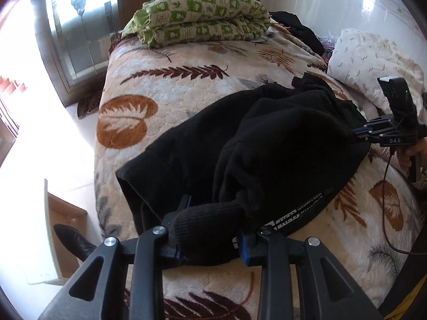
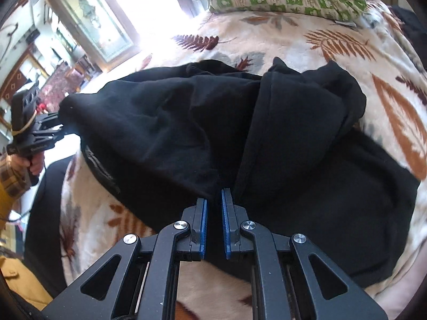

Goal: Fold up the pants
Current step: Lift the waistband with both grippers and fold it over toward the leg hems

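Left wrist view: the left gripper (image 1: 210,229) is seen closed on a thick bunched part of the black pants (image 1: 186,144), and the knitted cloth is pressed between its blue pads (image 1: 244,248). Just ahead of the fingers, the pants are spread over the leaf-patterned blanket (image 1: 160,85), with one layer lifted and thrown over the lower one. A strip with white lettering (image 1: 299,213) is seen on the cloth to the right of the fingers. Farther to the right, the right gripper (image 1: 359,133) is seen pinching the far edge of the lifted layer.

From the right wrist view, the right gripper (image 2: 214,213) is closed on a thin fold of the pants (image 2: 320,173), with only a narrow gap kept between its pads (image 2: 204,226). Far to the left, the left gripper (image 2: 60,130) is held by a hand (image 2: 36,164) and is clamped on a corner of the cloth. Beyond the pants, a folded green and white quilt (image 1: 202,18) is laid at the far end of the bed, and a white pillow (image 1: 373,64) is placed at the far right.
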